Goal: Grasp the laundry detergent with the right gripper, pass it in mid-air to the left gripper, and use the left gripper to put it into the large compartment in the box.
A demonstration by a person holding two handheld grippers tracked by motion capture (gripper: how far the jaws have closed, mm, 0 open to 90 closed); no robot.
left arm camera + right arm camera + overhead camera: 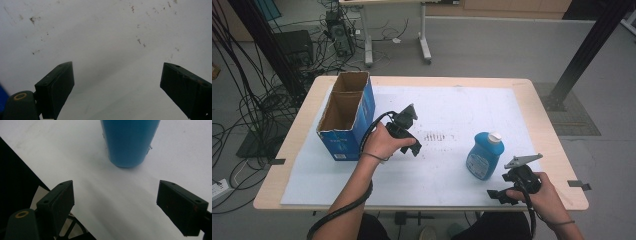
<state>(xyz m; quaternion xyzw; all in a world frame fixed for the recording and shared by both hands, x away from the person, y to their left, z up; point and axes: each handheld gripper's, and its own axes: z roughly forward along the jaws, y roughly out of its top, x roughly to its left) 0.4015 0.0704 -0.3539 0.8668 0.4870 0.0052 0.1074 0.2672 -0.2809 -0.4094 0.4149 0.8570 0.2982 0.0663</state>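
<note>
A blue bottle (pixel 484 156) with a white cap stands upright on the white sheet (pixel 447 107), right of centre. My right gripper (pixel 496 195) is near the table's front edge, just in front of the bottle and apart from it. In the right gripper view its jaws (pixel 115 205) stand open with nothing between them, and the bottle's base (pixel 130 142) is ahead of them. My left gripper (pixel 413 148) is held over the sheet next to the blue box, pointing down. In the left gripper view it (pixel 117 85) is open over bare, speckled sheet.
An open blue cardboard box (pixel 347 116) with two compartments stands at the sheet's left side, close to my left hand. A patch of dark marks (pixel 436 136) lies mid-sheet. The wooden table (pixel 552 130) ends close behind my right hand.
</note>
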